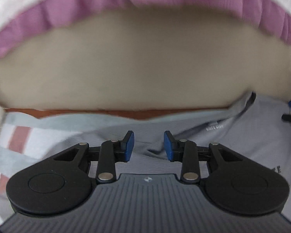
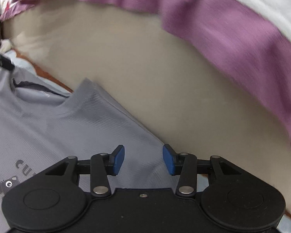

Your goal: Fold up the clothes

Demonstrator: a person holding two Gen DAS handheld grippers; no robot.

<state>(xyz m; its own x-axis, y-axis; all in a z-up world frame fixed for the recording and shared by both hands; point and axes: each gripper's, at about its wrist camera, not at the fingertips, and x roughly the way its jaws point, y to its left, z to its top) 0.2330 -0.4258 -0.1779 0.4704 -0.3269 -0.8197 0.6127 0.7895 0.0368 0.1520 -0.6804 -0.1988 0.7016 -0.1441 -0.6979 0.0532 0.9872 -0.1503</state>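
We hold both tongs, left (image 1: 149, 144) and right (image 2: 143, 159), open and empty over the shirt (image 2: 54, 126), seemingly to regrip it.

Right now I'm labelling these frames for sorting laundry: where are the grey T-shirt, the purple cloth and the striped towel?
grey T-shirt (image 2: 48, 128): right wrist view, chest below the collar.
purple cloth (image 2: 232, 38): right wrist view, middle of the band.
striped towel (image 1: 29, 141): left wrist view, white stripe.

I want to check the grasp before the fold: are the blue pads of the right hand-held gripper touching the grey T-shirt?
Apart. In the right wrist view the pads stand open, with the grey T-shirt lying unpinched below the gap.
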